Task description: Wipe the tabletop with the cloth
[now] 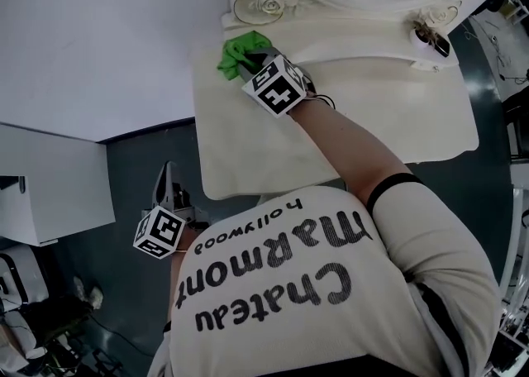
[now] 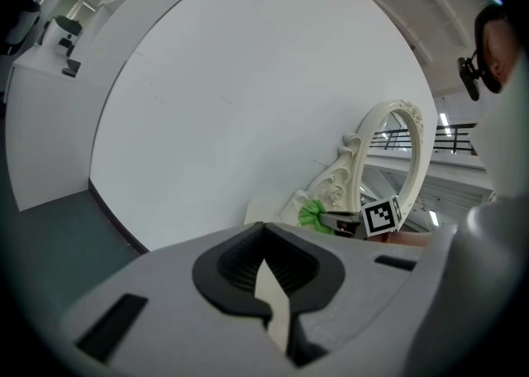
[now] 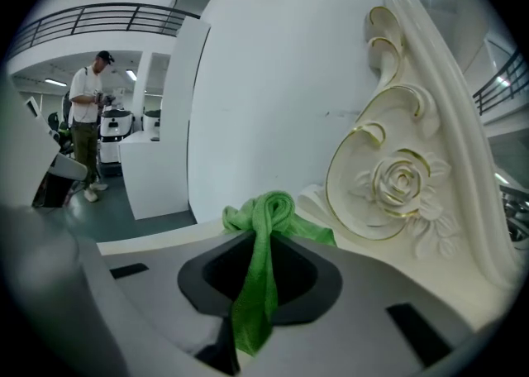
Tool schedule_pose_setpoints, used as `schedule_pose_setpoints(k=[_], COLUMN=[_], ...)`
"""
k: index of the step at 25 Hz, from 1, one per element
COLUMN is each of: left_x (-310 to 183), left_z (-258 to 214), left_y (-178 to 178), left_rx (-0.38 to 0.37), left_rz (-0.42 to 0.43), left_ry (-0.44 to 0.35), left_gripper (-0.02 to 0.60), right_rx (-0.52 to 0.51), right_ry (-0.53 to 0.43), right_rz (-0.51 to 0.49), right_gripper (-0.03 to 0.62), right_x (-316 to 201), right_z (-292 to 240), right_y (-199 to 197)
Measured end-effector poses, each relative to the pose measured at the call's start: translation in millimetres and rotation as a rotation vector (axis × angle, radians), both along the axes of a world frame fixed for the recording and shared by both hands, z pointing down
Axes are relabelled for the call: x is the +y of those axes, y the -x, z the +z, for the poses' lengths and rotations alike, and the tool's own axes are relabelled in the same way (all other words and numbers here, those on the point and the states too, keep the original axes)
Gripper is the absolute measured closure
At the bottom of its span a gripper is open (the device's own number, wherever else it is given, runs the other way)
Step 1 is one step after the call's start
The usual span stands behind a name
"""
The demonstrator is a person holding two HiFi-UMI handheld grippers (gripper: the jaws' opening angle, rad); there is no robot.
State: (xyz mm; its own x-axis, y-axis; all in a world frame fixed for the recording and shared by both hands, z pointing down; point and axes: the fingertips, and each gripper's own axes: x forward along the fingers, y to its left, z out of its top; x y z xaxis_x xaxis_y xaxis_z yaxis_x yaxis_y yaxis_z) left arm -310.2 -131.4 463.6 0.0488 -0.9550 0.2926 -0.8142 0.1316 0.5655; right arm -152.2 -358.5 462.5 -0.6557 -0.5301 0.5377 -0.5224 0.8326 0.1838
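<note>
Right gripper (image 1: pixel 250 64) is clamped on the green cloth (image 1: pixel 238 51), which is bunched up at the back left corner of the cream tabletop (image 1: pixel 372 127), right by the carved rose on the mirror frame (image 1: pixel 269 3). Left gripper (image 1: pixel 169 177) hangs off the table's near left corner over the dark floor (image 1: pixel 132 160), jaws together, nothing in them

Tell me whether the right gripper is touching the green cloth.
Touching. The right gripper view shows the green cloth pinched between the jaws of the right gripper, which are closed on it, with its bunched end sticking out past them.
</note>
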Motion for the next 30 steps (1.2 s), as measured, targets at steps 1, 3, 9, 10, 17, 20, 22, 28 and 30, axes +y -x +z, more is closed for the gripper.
schedule_pose_setpoints(k=[1, 3, 9, 10, 17, 20, 22, 28, 30], left_x=[1, 2, 3, 3, 7, 8, 10, 8, 6], left_z=[0, -2, -4, -3, 2, 6, 10, 16, 19], left_y=[0, 1, -2, -2, -7, -7, -5, -6, -5], left_rx=[0.002, -0.001, -0.002, 0.001, 0.024, 0.032, 0.035, 0.049, 0.054], left_rz=[-0.001, 0.002, 0.018, 0.018, 0.035, 0.032, 0.026, 0.03, 0.027], left_ry=[0.0, -0.005, -0.018, -0.019, -0.019, -0.016, -0.011, -0.003, 0.002], left_gripper=[0.574, 0.574, 0.574, 0.574, 0.574, 0.574, 0.574, 0.574, 0.574], right_rx=[-0.004, -0.024, -0.055, -0.058, -0.047, -0.057, -0.066, -0.08, -0.083], right_ry=[-0.003, 0.004, 0.023, 0.021, -0.007, -0.017, -0.016, -0.013, -0.006], right_rz=[0.011, 0.042, 0.138, 0.153, 0.242, 0.293, 0.319, 0.396, 0.414], right_gripper=[0.523, 0.523, 0.523, 0.523, 0.523, 0.525, 0.525, 0.525, 0.524], right_x=[-1, -3, -9, -10, -13, -19, -22, -30, -32], right_z=[0, 0, 1, 0, 0, 1, 1, 1, 2], right_y=[-3, -9, -36, -41, -79, -97, -107, -142, -151])
